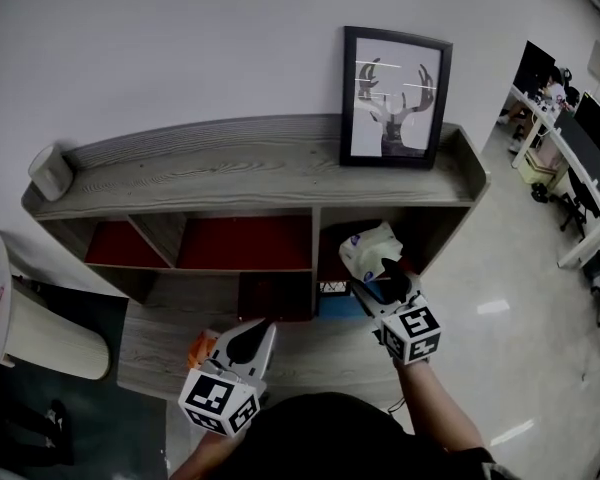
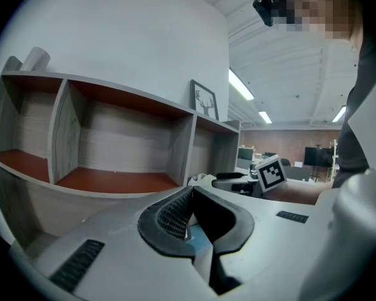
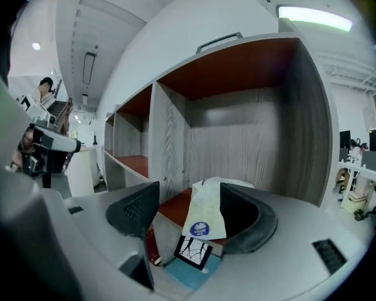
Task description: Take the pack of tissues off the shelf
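The pack of tissues (image 1: 370, 250) is white with a blue round label and stands in the right-hand compartment of the grey wooden shelf unit (image 1: 260, 163). My right gripper (image 1: 380, 276) is at that compartment with its jaws open. In the right gripper view the pack of tissues (image 3: 208, 209) stands between the open jaws of my right gripper (image 3: 187, 196), close to the right pad (image 3: 238, 212). No pad is seen pressing on it. My left gripper (image 1: 252, 343) hangs lower left, in front of the bottom shelf. In the left gripper view my left gripper (image 2: 189, 198) is shut and holds nothing.
A framed deer picture (image 1: 393, 96) leans on the shelf top, and a white roll (image 1: 52, 171) lies at its left end. Below the pack are a small patterned card (image 3: 193, 253) and a blue item (image 3: 191, 273). An orange object (image 1: 201, 348) lies by the left gripper. Desks (image 1: 580, 143) stand far right.
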{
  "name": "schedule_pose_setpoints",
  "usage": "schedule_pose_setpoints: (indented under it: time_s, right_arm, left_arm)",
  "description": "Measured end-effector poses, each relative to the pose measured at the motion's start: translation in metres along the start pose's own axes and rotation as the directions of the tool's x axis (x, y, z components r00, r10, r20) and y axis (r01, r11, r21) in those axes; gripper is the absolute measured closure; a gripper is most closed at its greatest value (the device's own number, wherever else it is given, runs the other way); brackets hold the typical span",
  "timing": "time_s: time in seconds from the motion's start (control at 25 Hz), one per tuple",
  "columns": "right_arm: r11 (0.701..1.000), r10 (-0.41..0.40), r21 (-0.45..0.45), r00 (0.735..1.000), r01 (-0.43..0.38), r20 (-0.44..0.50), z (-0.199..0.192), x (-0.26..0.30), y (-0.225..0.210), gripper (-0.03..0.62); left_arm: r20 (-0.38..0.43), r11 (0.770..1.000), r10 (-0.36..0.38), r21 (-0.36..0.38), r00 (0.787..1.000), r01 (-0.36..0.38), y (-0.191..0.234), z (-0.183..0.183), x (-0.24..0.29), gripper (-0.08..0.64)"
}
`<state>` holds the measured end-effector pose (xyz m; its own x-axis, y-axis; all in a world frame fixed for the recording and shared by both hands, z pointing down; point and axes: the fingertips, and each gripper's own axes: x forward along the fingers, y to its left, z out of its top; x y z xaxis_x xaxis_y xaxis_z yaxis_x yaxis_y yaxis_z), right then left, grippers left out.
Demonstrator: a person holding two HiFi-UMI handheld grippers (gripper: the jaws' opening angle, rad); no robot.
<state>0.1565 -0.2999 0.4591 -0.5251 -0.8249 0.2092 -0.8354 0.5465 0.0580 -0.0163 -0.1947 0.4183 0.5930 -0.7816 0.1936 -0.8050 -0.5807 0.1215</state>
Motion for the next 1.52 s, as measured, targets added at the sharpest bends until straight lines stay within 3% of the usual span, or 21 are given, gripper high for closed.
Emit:
schedule_pose_setpoints:
  time_s: [0.16, 0.4, 0.76, 0.96, 1.16, 1.52]
  right_arm:
    - [0.997, -0.07, -0.024, 0.996, 0.069, -0.055, -0.007, 0.012, -0.014, 0.339]
    - [0.996, -0.079, -0.038, 0.99, 0.075, -0.117, -0.019, 0.029, -0.018, 0.339]
    - [0.97, -0.083, -0.244, 0.967, 0.022, -0.242, -0.042, 0.042, -0.002, 0.342]
    - [0.976, -0.084, -0.214, 0.97, 0.034, -0.228, -0.044, 0.038, -0.008, 0.412]
    - [0.962, -0.107, -0.268, 0.972, 0.049, -0.209, -0.035, 0.027, -0.014, 0.535]
    - [0.944, -0.147, -0.314, 0.981, 0.102, -0.124, -0.001, -0.014, -0.027, 0.555]
  left_arm:
    - [-0.002, 1.0, -0.012, -0.007, 1.0, 0.011, 0.002, -0.001, 0.0, 0.545]
    - [0.007, 1.0, -0.007, -0.009, 1.0, 0.007, 0.007, 0.0, -0.002, 0.545]
    - [0.011, 0.999, 0.019, -0.031, 1.0, -0.019, 0.013, -0.005, -0.009, 0.545]
    - [0.012, 0.999, 0.013, -0.03, 1.0, -0.012, 0.01, -0.006, -0.008, 0.545]
    - [0.018, 0.999, 0.028, -0.028, 0.999, -0.028, 0.015, -0.003, -0.01, 0.545]
    - [0.027, 0.997, 0.07, -0.031, 0.997, -0.07, 0.03, 0.002, -0.018, 0.545]
